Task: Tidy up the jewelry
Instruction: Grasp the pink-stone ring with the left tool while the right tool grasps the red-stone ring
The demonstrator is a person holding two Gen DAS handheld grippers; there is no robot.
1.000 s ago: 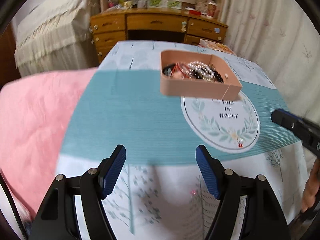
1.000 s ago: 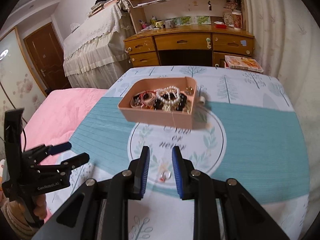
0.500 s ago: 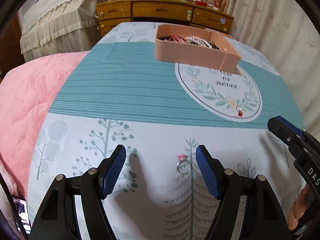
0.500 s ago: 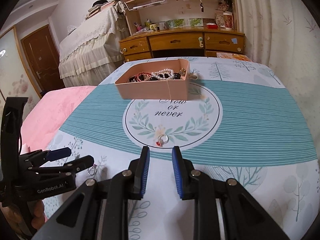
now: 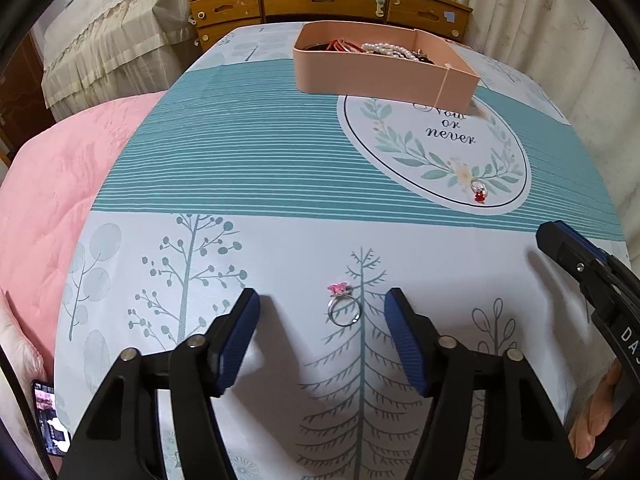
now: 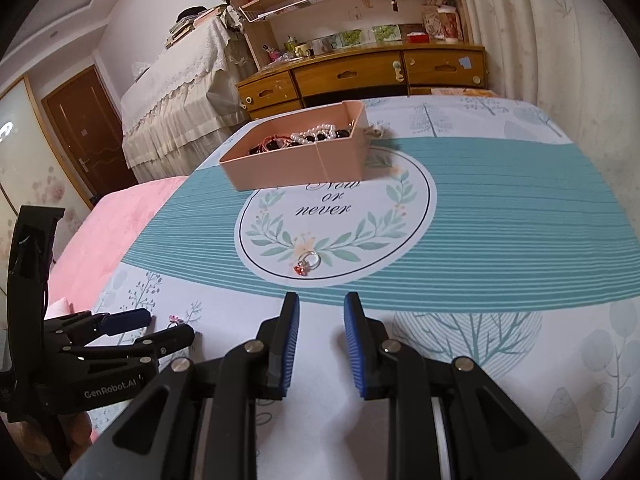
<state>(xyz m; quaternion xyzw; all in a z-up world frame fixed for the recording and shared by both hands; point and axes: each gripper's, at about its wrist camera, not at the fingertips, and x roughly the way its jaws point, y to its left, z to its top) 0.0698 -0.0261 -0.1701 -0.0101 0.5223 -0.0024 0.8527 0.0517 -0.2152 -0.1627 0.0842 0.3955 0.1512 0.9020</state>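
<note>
A silver ring with a pink charm lies on the tablecloth between the fingers of my open left gripper, low over the cloth. It also shows in the right wrist view. A silver ring with a red charm lies on the round printed emblem, a little ahead of my right gripper, which is empty with its jaws narrowly apart; the ring also shows in the left wrist view. A pink box at the far side holds pearls and other jewelry.
The table has a teal striped and tree-print cloth. A pink quilt lies to the left. A wooden desk with drawers, shelves and curtains stand behind. A phone lies at the lower left.
Both grippers have dropped toward the table and pulled back from the box. The pink-charm ring now sits between my left fingers; the red-charm ring lies closer ahead of my right.
</note>
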